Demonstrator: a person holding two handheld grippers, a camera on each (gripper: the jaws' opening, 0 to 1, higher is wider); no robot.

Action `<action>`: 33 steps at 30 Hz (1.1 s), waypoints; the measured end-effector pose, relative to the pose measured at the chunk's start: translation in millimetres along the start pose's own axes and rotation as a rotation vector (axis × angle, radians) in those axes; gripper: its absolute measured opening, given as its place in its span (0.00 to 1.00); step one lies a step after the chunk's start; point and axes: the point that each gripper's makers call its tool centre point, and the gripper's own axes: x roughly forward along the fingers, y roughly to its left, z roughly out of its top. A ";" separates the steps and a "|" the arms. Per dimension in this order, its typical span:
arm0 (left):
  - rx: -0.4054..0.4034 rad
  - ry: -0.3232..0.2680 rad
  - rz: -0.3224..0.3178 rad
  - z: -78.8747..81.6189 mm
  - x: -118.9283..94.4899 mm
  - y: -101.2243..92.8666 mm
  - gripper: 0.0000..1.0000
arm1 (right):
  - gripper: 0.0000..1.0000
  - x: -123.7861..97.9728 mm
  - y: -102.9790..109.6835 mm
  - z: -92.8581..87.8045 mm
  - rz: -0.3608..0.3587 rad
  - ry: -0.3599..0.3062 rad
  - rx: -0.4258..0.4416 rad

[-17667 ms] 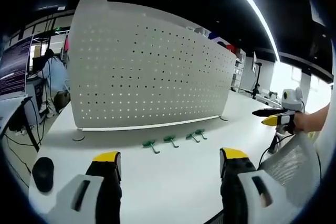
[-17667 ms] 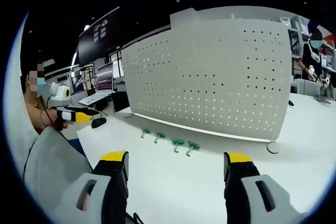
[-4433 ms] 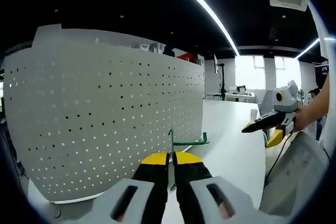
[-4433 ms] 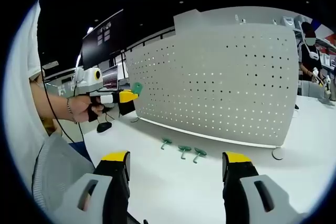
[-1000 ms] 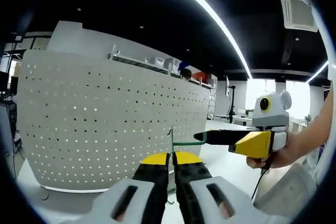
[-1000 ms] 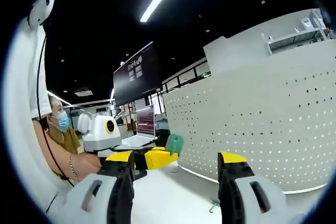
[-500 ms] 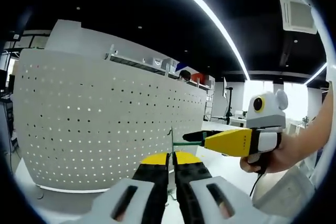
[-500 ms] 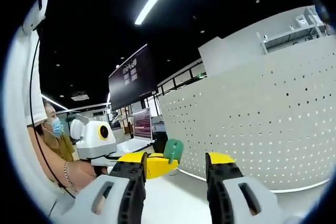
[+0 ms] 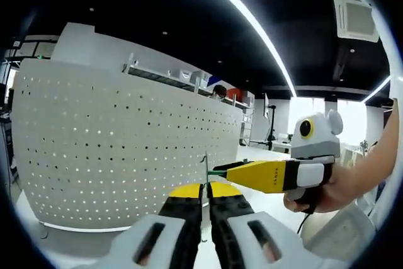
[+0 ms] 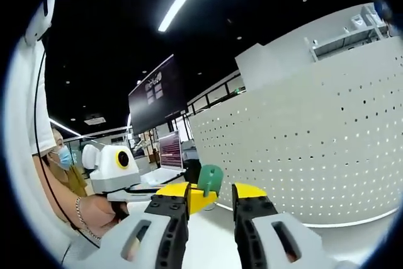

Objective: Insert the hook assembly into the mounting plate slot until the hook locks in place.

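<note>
The hook [image 9: 206, 167] is a thin metal wire with a green base, and my left gripper [image 9: 206, 188] is shut on it and holds it up in front of the white perforated mounting plate [image 9: 113, 149]. My right gripper [image 9: 220, 169] reaches in from the right, its yellow tips at the green part. In the right gripper view the green base [image 10: 210, 177] sits just above the narrow gap of my right gripper [image 10: 211, 192]. Its jaws stand a little apart, and the left gripper [image 10: 199, 197] shows between them. The mounting plate [image 10: 315, 155] fills the right side.
A person's hand [image 9: 340, 184] holds the right gripper. A person [image 10: 63, 162] is at the left edge, holding the left gripper. A lit monitor [image 10: 170, 149] and a dark hanging display [image 10: 154, 89] are behind. The white table [image 10: 208, 244] lies below.
The right gripper has moved in to the hook held by the left gripper, and its jaws have narrowed around the green base. The left gripper still holds the hook.
</note>
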 end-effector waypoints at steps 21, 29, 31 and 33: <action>0.000 0.000 -0.026 0.8 3.1 -10.1 0.03 | 0.04 0.0 2.2 1.2 0.000 0.003 -0.017; 0.002 0.002 -0.025 0.8 3.1 -10.7 0.03 | 0.03 0.0 0.6 1.5 -0.010 -0.003 -0.015; 0.002 0.010 -0.025 -0.6 3.2 -11.6 0.03 | 0.02 -0.2 -0.1 0.4 -0.018 0.000 -0.030; 0.005 0.008 -0.024 0.0 2.8 -11.7 0.03 | 0.01 -0.5 0.4 1.7 -0.017 -0.004 -0.022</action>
